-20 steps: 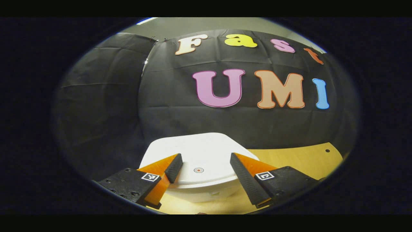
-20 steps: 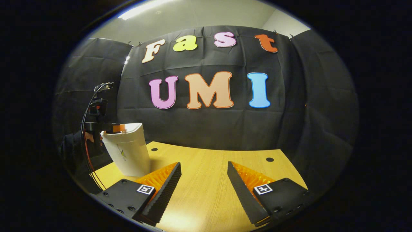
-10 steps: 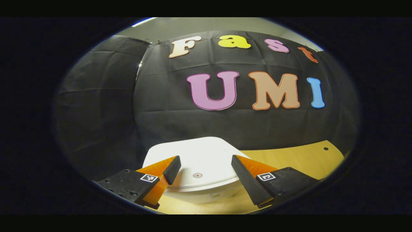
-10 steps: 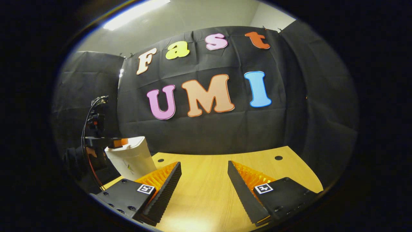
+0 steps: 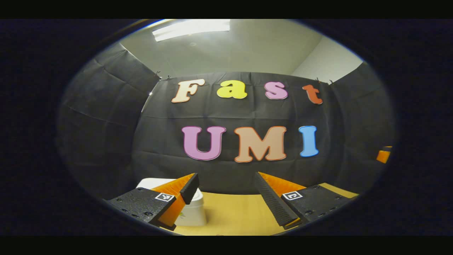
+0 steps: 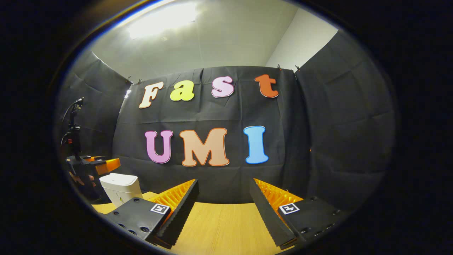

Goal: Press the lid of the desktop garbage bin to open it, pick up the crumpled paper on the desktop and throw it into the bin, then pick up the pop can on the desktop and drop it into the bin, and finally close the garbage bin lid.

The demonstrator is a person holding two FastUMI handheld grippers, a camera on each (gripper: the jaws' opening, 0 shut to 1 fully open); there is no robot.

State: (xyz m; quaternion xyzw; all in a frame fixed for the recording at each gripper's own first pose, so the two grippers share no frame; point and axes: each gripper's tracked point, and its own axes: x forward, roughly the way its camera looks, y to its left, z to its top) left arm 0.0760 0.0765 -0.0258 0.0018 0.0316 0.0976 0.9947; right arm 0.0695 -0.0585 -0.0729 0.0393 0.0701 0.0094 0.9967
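— Any writing or brand marks you can make out?

— Nothing I can read. My left gripper [image 5: 226, 191] carries two small square black-and-white code tags [image 5: 165, 197], one per finger body, and my right gripper [image 6: 223, 198] carries two of the same kind [image 6: 159, 208]. The garbage bin [image 6: 120, 188] has a small mark on its front wall, too small to tell what it is.

— How many of each thing do you count?

— One bin, white, with its lid [image 6: 118, 178] lying flat and closed on top. One wooden desktop [image 6: 219, 230] under it. Two grippers. In the right gripper view I also see my left gripper off at the left edge, with a hand [image 6: 82, 177] holding it and a cable [image 6: 70, 120] running up from it.

— Where is the bin relative to your tools?

— In the left gripper view the bin [image 5: 193, 210] stands low, just behind my left finger [image 5: 189, 186], which covers part of it. In the right gripper view the left gripper hangs just left of the bin and a little above its lid, not touching it. My right gripper is well apart from the bin, off to its right, above bare desktop.

— And the jaws?

— Both tools stand wide, fingers spread, with nothing between them.
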